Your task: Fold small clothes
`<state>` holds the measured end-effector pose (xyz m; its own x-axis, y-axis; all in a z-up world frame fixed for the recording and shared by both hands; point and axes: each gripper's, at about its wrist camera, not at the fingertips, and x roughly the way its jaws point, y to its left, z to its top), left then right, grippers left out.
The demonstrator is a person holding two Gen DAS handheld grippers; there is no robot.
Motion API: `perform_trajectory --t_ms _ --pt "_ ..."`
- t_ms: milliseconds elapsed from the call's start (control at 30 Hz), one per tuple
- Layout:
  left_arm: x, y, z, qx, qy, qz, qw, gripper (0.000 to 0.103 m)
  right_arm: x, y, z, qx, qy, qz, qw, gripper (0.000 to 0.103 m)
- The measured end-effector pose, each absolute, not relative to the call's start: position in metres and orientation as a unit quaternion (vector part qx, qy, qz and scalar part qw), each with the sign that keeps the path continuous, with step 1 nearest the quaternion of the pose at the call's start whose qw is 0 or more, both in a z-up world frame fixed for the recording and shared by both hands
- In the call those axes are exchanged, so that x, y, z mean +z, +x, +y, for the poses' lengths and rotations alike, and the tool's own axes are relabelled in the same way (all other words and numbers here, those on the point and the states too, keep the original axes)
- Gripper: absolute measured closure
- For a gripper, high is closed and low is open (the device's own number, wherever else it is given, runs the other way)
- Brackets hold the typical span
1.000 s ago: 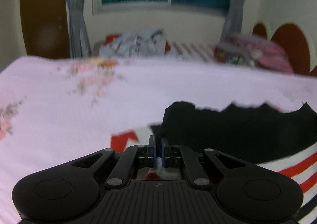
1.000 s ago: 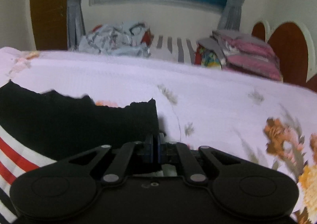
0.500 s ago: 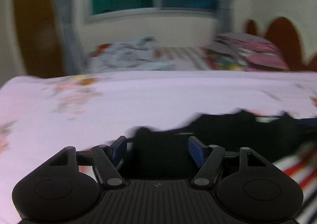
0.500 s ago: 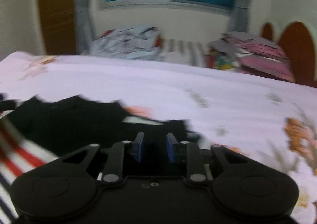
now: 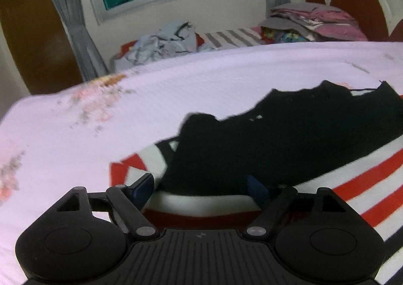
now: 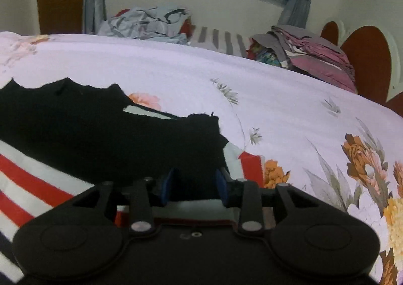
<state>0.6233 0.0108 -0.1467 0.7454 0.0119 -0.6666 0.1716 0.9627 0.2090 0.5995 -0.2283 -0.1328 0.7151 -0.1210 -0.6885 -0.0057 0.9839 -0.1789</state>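
Note:
A small garment lies flat on the bed, its black top part [image 5: 289,138] folded over red, white and dark stripes [image 5: 357,186]. My left gripper [image 5: 200,188] hovers at its left corner; the jaws are opening and stand wide, with the black cloth lying between them untouched by the blue pads [image 5: 143,185]. In the right wrist view the same black cloth [image 6: 100,133] and stripes [image 6: 30,181] fill the left side. My right gripper [image 6: 194,188] sits over the right corner, jaws opening, cloth lying loose between them.
The bed [image 5: 201,78] has a pale lilac cover with flower prints [image 6: 362,159]. Beyond its far edge lie a crumpled grey pile [image 6: 148,23] and a stack of folded pink and grey clothes [image 6: 314,53]. A window and grey curtains are behind.
Both grippers were shut on the garment's corners a second ago; both have opened and let go. The black cloth now lies flat, and both hands have drawn back a little.

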Motion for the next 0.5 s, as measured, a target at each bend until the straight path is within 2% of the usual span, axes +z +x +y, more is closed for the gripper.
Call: perform_trajectory --t_ms 200,367,500 --pt "-0.122 0.583 -0.03 -0.108 0.097 0.317 0.937 0.021 -0.111 0.567 -0.178 0.061 -0.061 0.343 0.935 0.071" --pt "-0.143 0.564 -0.07 -0.141 0.133 0.339 0.921 0.021 -0.127 0.558 -0.146 0.112 -0.066 0.377 0.917 0.072" --pt "-0.151 0.564 -0.049 -0.12 0.11 0.35 0.922 0.02 -0.132 0.547 -0.163 0.094 -0.084 0.379 0.917 0.071"
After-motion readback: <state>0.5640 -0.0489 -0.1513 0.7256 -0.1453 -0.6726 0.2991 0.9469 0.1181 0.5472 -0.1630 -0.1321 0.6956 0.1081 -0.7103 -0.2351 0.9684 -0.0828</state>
